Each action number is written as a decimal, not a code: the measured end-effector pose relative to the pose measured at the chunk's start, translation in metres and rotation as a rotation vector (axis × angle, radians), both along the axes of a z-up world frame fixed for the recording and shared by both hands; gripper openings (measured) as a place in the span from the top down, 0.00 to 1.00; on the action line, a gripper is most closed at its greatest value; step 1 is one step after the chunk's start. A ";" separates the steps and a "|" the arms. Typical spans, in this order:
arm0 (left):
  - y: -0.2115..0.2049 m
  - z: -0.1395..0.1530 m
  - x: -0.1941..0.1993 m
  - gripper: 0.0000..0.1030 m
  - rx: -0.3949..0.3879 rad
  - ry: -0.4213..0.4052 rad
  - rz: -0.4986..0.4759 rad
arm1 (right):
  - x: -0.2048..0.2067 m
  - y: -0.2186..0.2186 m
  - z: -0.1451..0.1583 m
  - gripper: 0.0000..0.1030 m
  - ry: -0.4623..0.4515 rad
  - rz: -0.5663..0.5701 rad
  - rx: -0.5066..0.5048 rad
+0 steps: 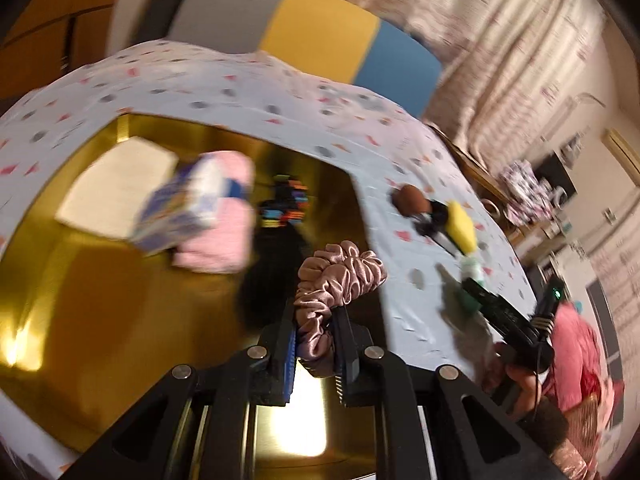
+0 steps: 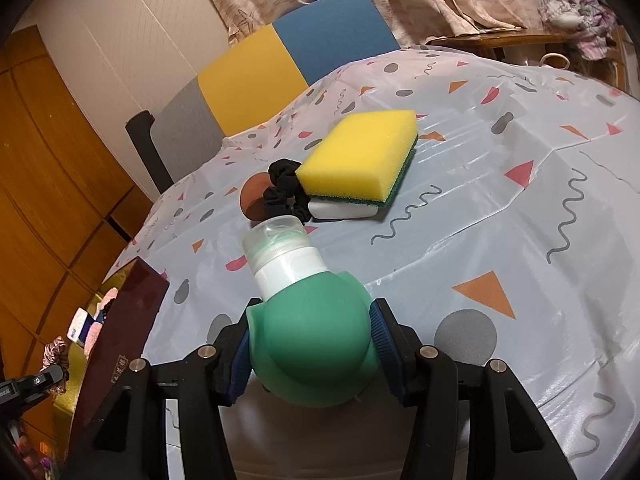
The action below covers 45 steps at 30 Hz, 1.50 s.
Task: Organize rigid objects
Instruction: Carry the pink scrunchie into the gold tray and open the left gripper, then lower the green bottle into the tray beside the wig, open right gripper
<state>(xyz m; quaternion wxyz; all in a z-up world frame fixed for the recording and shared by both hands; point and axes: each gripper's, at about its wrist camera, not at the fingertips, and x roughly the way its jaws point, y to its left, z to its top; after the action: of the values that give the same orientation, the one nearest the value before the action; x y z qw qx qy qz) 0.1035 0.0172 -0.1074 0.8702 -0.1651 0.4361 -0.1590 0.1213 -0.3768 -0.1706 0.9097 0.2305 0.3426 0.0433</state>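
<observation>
Left tool [image 1: 316,344] clamped on the dusty-pink satin scrunchie [image 1: 340,276], hanging over the near right part of the gold-lined open box [image 1: 80,280]; judgement: lower before letting go, clear of the blue-white carton [image 1: 180,208]. Right tool [image 2: 310,344] clamped on the green round-bodied bottle with clear cap [image 2: 312,332], just above the patterned table [image 2: 520,208]; keep the squeeze light, the body looks soft.

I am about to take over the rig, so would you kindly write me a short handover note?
Left tool: shut on the pink satin scrunchie, held above the gold box.
Right tool: shut on the green bottle over the table.
Done: a pink cloth and a small blue carton are in the box.
Left on the tablecloth: yellow sponge, white bar beneath it, black scrunchie, brown round item.
</observation>
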 end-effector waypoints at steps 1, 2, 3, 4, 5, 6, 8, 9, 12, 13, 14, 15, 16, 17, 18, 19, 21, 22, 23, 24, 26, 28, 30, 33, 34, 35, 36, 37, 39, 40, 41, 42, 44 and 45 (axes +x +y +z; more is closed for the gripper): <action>0.008 -0.001 0.000 0.87 -0.002 0.003 0.020 | 0.000 0.001 0.000 0.48 0.002 0.000 -0.007; 0.019 -0.003 -0.001 0.87 0.004 0.005 0.046 | 0.001 0.002 0.001 0.48 0.006 0.000 -0.017; 0.025 -0.005 -0.001 0.87 0.006 0.007 0.060 | 0.001 0.003 0.001 0.48 0.009 0.000 -0.026; 0.033 -0.007 -0.001 0.87 0.007 0.011 0.078 | 0.001 0.005 0.001 0.48 0.012 0.000 -0.034; 0.040 -0.008 -0.002 0.87 0.008 0.013 0.091 | 0.001 0.005 0.002 0.48 0.015 0.000 -0.042; 0.045 -0.009 -0.001 0.87 0.011 0.016 0.105 | 0.002 0.007 0.002 0.48 0.020 0.000 -0.055; 0.058 -0.012 0.000 0.87 0.016 0.022 0.139 | 0.003 0.010 0.003 0.48 0.029 -0.001 -0.077; 0.063 -0.013 -0.001 0.87 0.016 0.022 0.150 | 0.003 0.012 0.003 0.48 0.035 -0.001 -0.090; 0.081 -0.016 0.001 0.87 0.030 0.030 0.195 | 0.005 0.019 0.007 0.47 0.055 -0.005 -0.136; 0.087 -0.018 0.002 0.87 0.027 0.033 0.211 | 0.004 0.021 0.009 0.48 0.060 -0.008 -0.152; 0.094 -0.019 0.002 0.87 0.026 0.036 0.224 | 0.004 0.024 0.010 0.48 0.068 -0.013 -0.170; 0.099 -0.020 0.003 0.87 0.027 0.041 0.241 | 0.003 0.025 0.011 0.48 0.072 -0.015 -0.174; 0.105 -0.021 0.004 0.87 0.028 0.046 0.253 | 0.002 0.026 0.012 0.49 0.076 -0.018 -0.167; 0.110 -0.023 0.005 0.87 0.030 0.052 0.264 | 0.000 0.026 0.013 0.49 0.080 -0.023 -0.149; 0.114 -0.024 0.006 0.84 0.036 0.058 0.278 | -0.003 0.026 0.014 0.49 0.082 -0.034 -0.119; 0.118 -0.025 0.006 0.82 0.047 0.061 0.290 | -0.006 0.027 0.016 0.49 0.081 -0.040 -0.091; 0.121 -0.024 0.007 0.66 0.071 0.060 0.304 | -0.013 0.031 0.022 0.49 0.066 -0.042 -0.039; 0.122 -0.023 0.005 0.64 0.087 0.054 0.317 | -0.017 0.035 0.026 0.49 0.054 -0.035 -0.023; 0.122 -0.022 0.003 0.63 0.089 0.043 0.320 | -0.021 0.041 0.032 0.49 0.037 -0.022 -0.009; 0.121 -0.021 0.001 0.60 0.085 0.034 0.316 | -0.024 0.048 0.038 0.49 0.023 -0.007 0.000; 0.120 -0.020 -0.004 0.57 0.082 0.020 0.310 | -0.029 0.061 0.048 0.49 0.005 0.020 0.017; 0.118 -0.020 -0.008 0.57 0.083 0.014 0.321 | -0.034 0.073 0.056 0.49 -0.009 0.046 0.044; 0.116 -0.019 -0.015 0.57 0.062 -0.001 0.313 | -0.037 0.089 0.066 0.49 -0.022 0.085 0.080; 0.109 -0.015 -0.022 0.57 0.048 -0.020 0.282 | -0.038 0.112 0.076 0.49 -0.032 0.135 0.101; 0.106 -0.014 -0.024 0.57 0.049 -0.023 0.274 | -0.037 0.123 0.080 0.49 -0.031 0.156 0.106; 0.103 -0.014 -0.026 0.57 0.053 -0.027 0.264 | -0.035 0.132 0.082 0.49 -0.029 0.176 0.111; 0.099 -0.013 -0.028 0.57 0.060 -0.031 0.253 | -0.035 0.140 0.084 0.49 -0.027 0.192 0.116; 0.097 -0.013 -0.029 0.57 0.066 -0.034 0.247 | -0.035 0.147 0.085 0.49 -0.026 0.205 0.121; 0.092 -0.012 -0.033 0.57 0.070 -0.043 0.229 | -0.032 0.163 0.088 0.49 -0.024 0.238 0.135; 0.090 -0.011 -0.035 0.57 0.070 -0.047 0.220 | -0.031 0.170 0.089 0.49 -0.022 0.253 0.141; 0.088 -0.011 -0.036 0.57 0.073 -0.051 0.213 | -0.028 0.178 0.090 0.49 -0.017 0.268 0.154; 0.087 -0.011 -0.037 0.57 0.074 -0.053 0.208 | -0.026 0.184 0.090 0.49 -0.011 0.280 0.170; 0.085 -0.010 -0.040 0.57 0.073 -0.058 0.199 | -0.019 0.200 0.088 0.49 0.006 0.302 0.196; 0.085 -0.010 -0.041 0.57 0.072 -0.061 0.196 | -0.016 0.206 0.087 0.49 0.016 0.308 0.198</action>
<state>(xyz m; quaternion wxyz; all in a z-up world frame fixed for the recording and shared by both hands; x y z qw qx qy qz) 0.0624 0.1018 -0.1171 0.8997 -0.1707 0.3969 -0.0625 0.1050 -0.1709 -0.0838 0.8626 0.2640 0.3749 0.2138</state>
